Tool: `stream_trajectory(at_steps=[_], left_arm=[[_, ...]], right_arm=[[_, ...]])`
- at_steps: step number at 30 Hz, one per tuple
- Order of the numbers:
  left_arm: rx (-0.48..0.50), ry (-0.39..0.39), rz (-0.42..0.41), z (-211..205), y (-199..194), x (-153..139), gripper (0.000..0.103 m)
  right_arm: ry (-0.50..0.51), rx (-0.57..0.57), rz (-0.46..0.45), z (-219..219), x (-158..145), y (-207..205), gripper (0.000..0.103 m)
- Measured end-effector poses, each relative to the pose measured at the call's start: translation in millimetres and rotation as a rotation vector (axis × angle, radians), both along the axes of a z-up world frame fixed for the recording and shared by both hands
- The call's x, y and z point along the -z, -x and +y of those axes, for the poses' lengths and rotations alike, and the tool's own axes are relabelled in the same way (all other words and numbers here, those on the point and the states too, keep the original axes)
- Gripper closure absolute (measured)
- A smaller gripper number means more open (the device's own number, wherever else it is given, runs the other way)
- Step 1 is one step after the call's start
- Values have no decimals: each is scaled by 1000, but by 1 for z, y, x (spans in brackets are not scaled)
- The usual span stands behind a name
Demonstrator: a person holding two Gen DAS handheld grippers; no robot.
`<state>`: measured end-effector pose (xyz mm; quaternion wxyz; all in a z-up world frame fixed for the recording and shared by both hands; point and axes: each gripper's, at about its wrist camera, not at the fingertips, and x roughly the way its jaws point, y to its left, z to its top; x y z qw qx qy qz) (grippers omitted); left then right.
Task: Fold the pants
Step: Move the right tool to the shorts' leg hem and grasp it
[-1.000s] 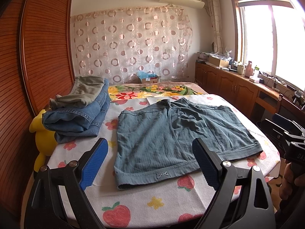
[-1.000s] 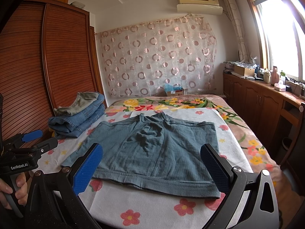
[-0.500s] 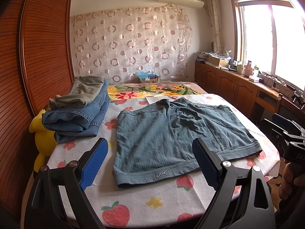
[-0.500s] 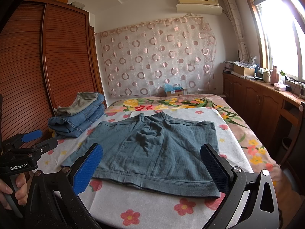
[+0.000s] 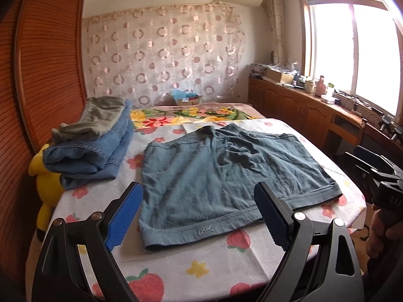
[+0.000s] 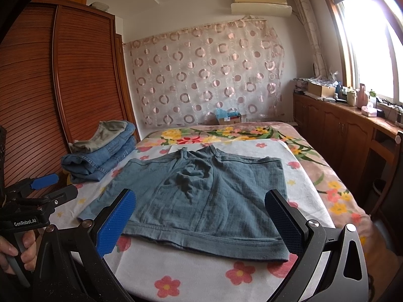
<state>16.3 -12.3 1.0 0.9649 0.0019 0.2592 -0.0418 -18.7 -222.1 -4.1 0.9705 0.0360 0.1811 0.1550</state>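
Note:
A pair of blue-grey shorts (image 5: pixel 221 178) lies spread flat on the flowered bed sheet (image 5: pixel 196 271), waistband toward me. It also shows in the right wrist view (image 6: pixel 204 196). My left gripper (image 5: pixel 199 216) is open and empty, hovering above the waistband's left half near the bed's front edge. My right gripper (image 6: pixel 201 219) is open and empty, hovering above the waistband's right half. Each gripper shows at the edge of the other's view, the right one (image 5: pixel 377 176) and the left one (image 6: pixel 42 188).
A stack of folded jeans with an olive garment on top (image 5: pixel 93 146) sits on the bed's left side, also in the right wrist view (image 6: pixel 100 151). A yellow plush toy (image 5: pixel 47 183) hangs at the left edge. A wooden wardrobe (image 6: pixel 50 100) stands left, cabinets (image 5: pixel 302 110) right.
Both grippers have edged slightly forward toward the shorts. The shorts have not moved and both grippers stay open.

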Motion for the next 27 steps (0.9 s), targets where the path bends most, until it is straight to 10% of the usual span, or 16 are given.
stream_trajectory(at_steps=[27], left_arm=[[188, -65, 145, -23, -96, 28, 12]], right_arm=[[85, -68, 57, -17, -3, -62, 4]])
